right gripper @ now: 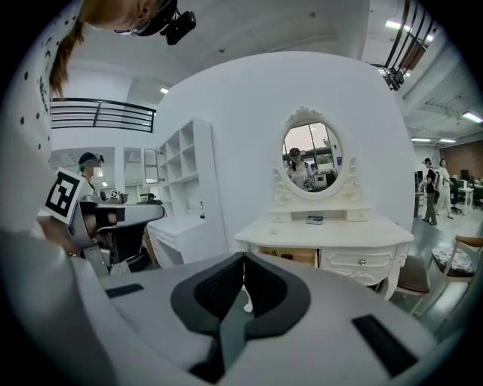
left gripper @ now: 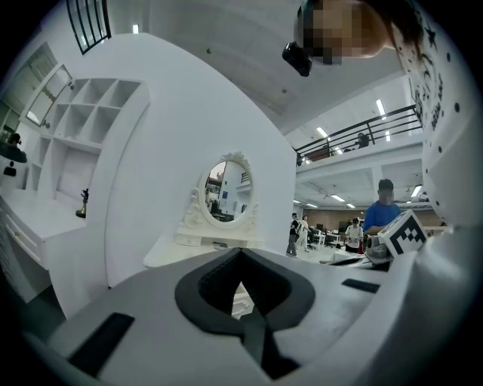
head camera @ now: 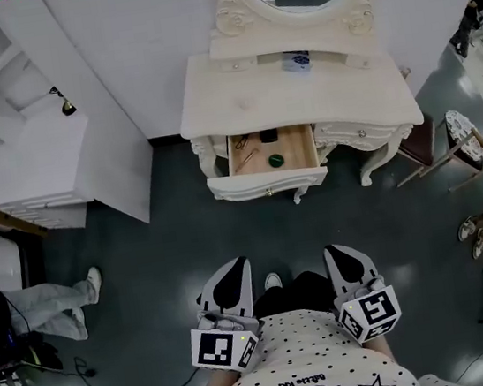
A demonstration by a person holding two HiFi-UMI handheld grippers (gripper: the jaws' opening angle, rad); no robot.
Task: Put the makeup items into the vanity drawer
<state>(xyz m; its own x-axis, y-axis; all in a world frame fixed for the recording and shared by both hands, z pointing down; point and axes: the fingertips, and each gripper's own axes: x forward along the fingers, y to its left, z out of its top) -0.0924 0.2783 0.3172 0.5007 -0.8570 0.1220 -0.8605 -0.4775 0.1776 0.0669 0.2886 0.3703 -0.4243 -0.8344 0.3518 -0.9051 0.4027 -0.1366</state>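
Makeup items [head camera: 267, 137] lie in the open vanity drawer [head camera: 267, 182]. On my feed I see a thin stick [head camera: 245, 156] near its left wall, a dark piece toward the back edge and a round green pot [head camera: 275, 160] near the front edge, about the middle. The drawer juts out under the front edge of the counter [head camera: 300, 99]. Both tools sit well apart from it, close to the wearer's dotted shirt [head camera: 308, 348]. The left hand-held gripper [head camera: 233, 269] [left gripper: 241, 256] has its jaws together, nothing between them. The right hand-held gripper [head camera: 341, 254] [right gripper: 244, 260] is likewise closed and empty, and faces the vanity.
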